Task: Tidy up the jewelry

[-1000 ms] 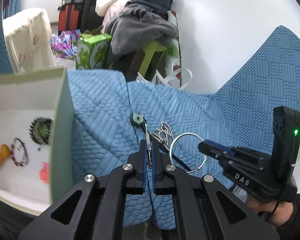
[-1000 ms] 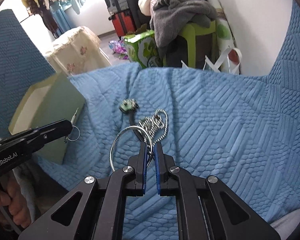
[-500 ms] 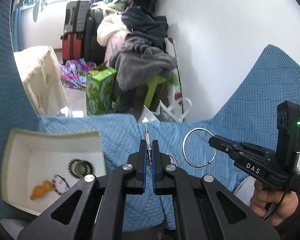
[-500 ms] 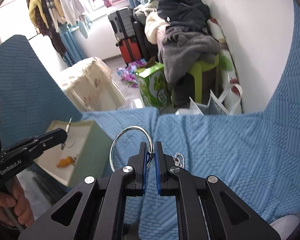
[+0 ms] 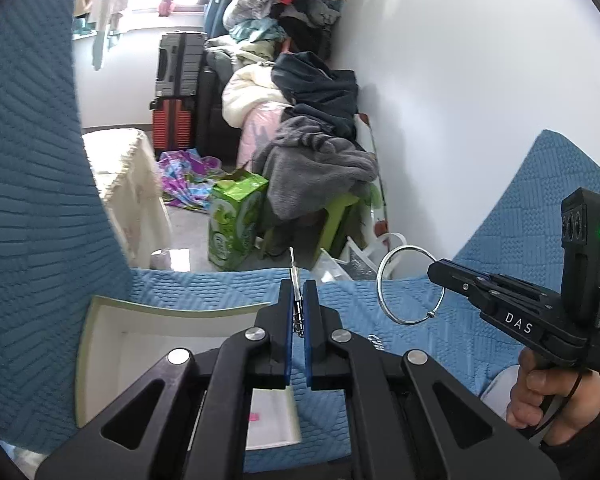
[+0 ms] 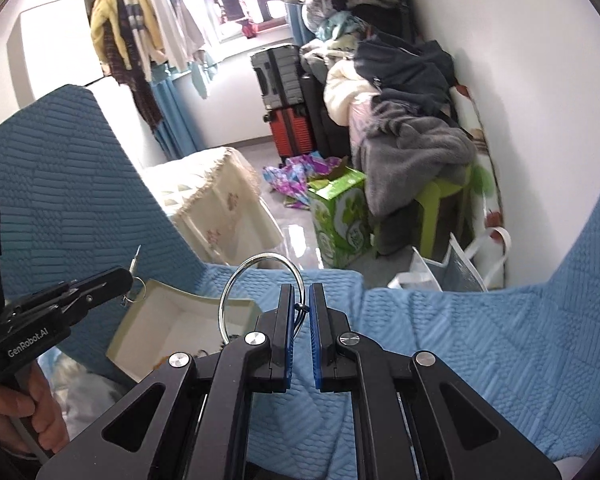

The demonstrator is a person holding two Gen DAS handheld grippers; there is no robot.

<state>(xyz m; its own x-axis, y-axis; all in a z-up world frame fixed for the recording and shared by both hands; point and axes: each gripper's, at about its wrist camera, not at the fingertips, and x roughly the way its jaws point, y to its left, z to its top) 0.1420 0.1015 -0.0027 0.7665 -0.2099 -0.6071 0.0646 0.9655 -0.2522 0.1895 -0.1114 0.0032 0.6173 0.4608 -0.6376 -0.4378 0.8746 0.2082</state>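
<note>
left hand-held gripper (image 5: 299, 307) pinches a thin metal pin (image 5: 294, 276) above the box (image 5: 100, 320). right hand-held gripper (image 6: 300, 312) clamps a silver bangle (image 6: 260, 280) right of the box; both look light, stiff, slippery, so grip mid-shaft and rim.

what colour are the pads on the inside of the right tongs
Blue pads, on black tongs shut on a thin silver metal bangle; the right wrist view shows them best.

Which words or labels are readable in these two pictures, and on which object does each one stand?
"DAS": white letters on the side of the right gripper.
"GenRobot.AI": white letters on the side of the left gripper.
The print on the green carton is too blurred to read.
</note>
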